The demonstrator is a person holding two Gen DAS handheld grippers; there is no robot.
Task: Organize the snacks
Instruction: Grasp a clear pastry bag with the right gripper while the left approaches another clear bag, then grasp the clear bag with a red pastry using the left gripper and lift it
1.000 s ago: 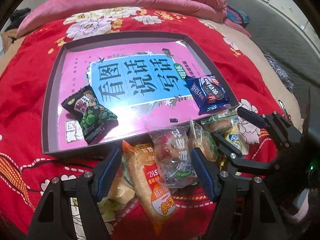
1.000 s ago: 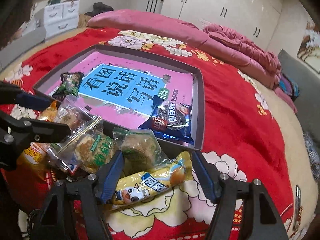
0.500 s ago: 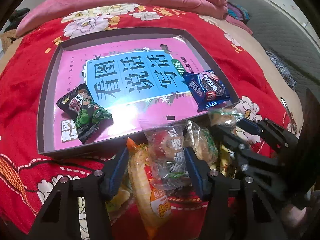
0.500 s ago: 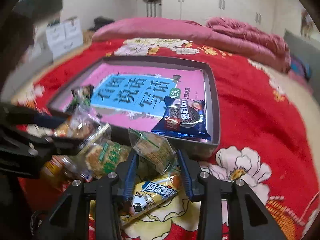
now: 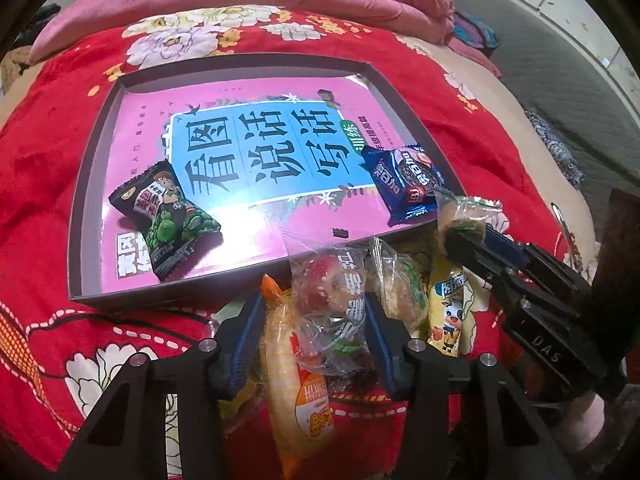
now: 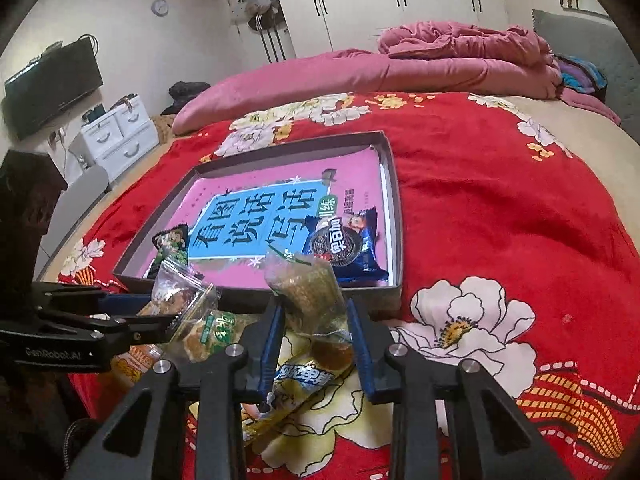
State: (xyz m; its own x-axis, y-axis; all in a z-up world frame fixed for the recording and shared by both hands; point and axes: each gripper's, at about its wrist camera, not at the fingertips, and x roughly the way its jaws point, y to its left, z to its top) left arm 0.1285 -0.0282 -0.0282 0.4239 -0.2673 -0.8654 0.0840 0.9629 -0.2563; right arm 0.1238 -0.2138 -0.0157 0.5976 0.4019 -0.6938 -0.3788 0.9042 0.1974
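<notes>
My left gripper is closing over the snack pile in front of the tray. A clear packet with a red-topped pastry and an orange packet fill the gap, and the pads press on them. My right gripper is closing on a clear packet with a brownish pastry and holds it up off the pile. A yellow milk-candy packet lies under it. Inside the tray are a blue cookie packet at the right and a black-green pea packet at the left.
The tray lies on a red flowered blanket and is lined with a pink and blue printed sheet. Another pastry with a green label lies between the grippers. A pink quilt is heaped at the far end.
Both grippers' jaws have narrowed around packets. The right gripper has rolled and lifted the brownish pastry packet off the pile, toward the tray's near right corner. The left gripper has stayed in place.
</notes>
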